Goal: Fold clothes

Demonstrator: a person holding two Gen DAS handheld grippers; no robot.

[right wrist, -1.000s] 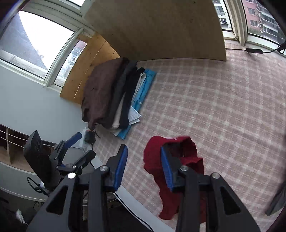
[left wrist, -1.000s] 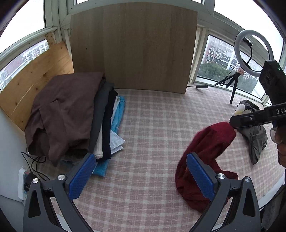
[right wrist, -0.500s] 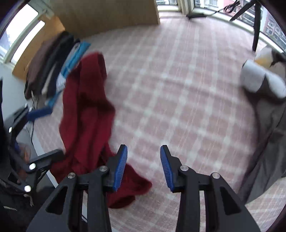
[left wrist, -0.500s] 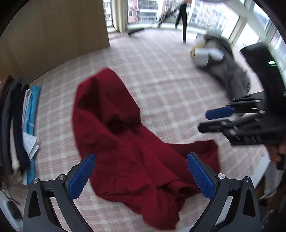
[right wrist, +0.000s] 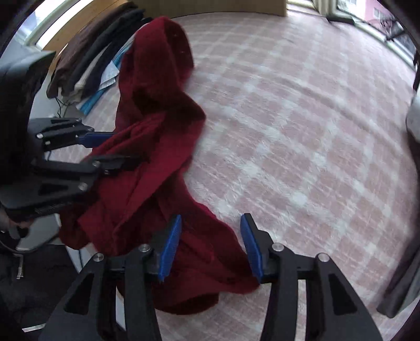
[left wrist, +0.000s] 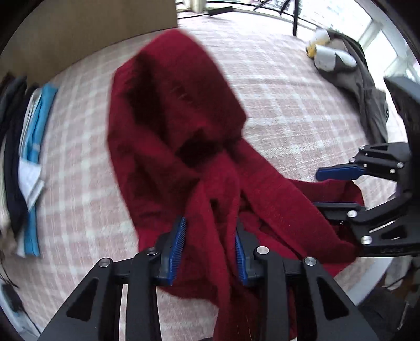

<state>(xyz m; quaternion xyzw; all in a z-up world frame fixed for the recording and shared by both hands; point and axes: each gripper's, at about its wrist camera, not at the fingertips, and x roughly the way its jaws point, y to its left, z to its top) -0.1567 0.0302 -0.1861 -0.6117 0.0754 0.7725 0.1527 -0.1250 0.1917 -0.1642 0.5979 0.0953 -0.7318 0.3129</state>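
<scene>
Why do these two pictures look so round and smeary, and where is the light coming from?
Both views are fisheye, so straight edges bow inside a dark round border. Left wrist view: motion blur smears the red garment and the folded stack; the left gripper stays sharp. Right wrist view: the plaid cover streaks, and daylight from the windows washes out.

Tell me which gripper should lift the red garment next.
Left. The left gripper has a bunch of the red garment between its close-set fingers; the right gripper is open, only hovering over an edge.
</scene>
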